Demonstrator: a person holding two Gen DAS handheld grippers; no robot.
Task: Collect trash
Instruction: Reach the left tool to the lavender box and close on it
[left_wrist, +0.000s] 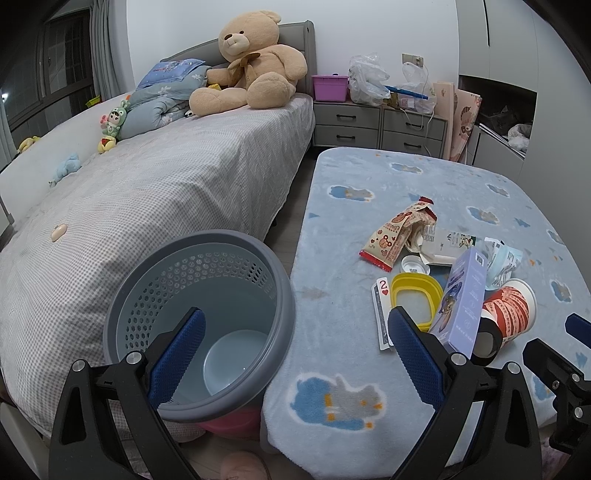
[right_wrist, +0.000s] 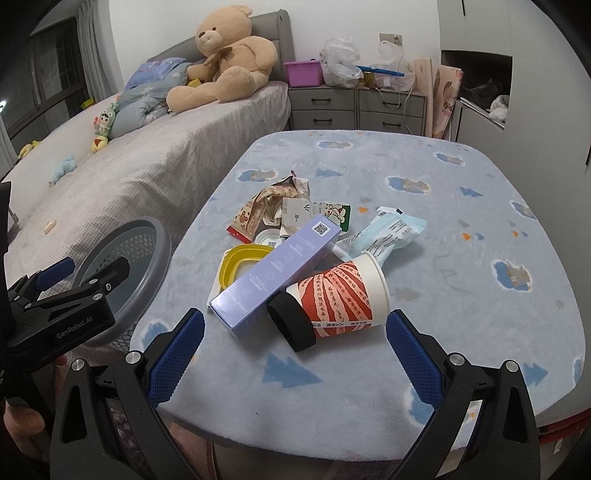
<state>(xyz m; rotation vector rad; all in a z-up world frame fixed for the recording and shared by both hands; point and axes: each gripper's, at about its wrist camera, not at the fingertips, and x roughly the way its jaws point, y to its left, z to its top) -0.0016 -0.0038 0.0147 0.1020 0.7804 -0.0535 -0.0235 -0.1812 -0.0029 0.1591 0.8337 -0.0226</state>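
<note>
Now, start at the near edge of the blanket-covered table (right_wrist: 461, 332). Right gripper (right_wrist: 295, 314) released, spread wide and empty, just short of the pile. Left gripper (left_wrist: 297, 311) likewise released and empty, poised over the grey perforated wastebasket (left_wrist: 155, 288) standing beside the table's left edge.

Take the red-and-white paper cup (right_wrist: 343, 295) first: on its side, nearest the near edge, mouth pointing away. Straddle the cup's wall and close gently, as it is probably soft enough to crush.

Mind the black roll (right_wrist: 291, 326) touching the cup's base and the lilac carton (right_wrist: 273, 273) lying against both. Lift straight up rather than dragging either along. Carry left past the table's edge and let go only once well inside the basket's rim.

Leave for later, farther in:
- yellow lid (right_wrist: 236, 262)
- playing card (left_wrist: 382, 295)
- white cap (left_wrist: 413, 264)
- pale blue packet (right_wrist: 391, 230)
- crumpled snack wrappers (right_wrist: 266, 206) toward the table's middle
</note>
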